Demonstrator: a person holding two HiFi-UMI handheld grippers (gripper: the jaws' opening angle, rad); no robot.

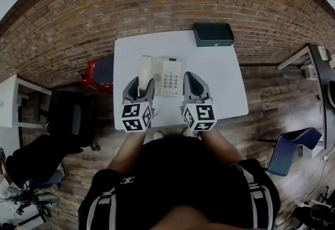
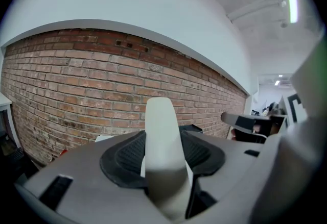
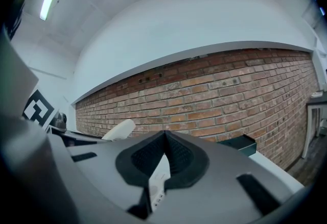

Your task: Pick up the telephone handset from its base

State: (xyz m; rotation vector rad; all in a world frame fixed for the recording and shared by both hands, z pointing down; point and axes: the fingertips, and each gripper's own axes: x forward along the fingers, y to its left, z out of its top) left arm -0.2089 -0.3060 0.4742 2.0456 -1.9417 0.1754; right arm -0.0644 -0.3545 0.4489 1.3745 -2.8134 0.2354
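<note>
A cream telephone handset (image 1: 144, 69) lies over the left side of its white keypad base (image 1: 170, 77) on the white table (image 1: 220, 82). My left gripper (image 1: 140, 87) is shut on the handset's near end. In the left gripper view the handset (image 2: 162, 156) stands up between the black pads, its far end towards the brick wall. My right gripper (image 1: 193, 83) hovers just right of the base, jaws shut on nothing. In the right gripper view, part of the base (image 3: 159, 179) shows below the closed pads, and the handset (image 3: 118, 129) appears at the left.
A dark green box (image 1: 213, 34) sits at the table's far right corner against the brick wall. A red item (image 1: 92, 70) lies on the floor left of the table. A black chair (image 1: 68, 119) stands at the left, a blue chair (image 1: 293, 145) at the right.
</note>
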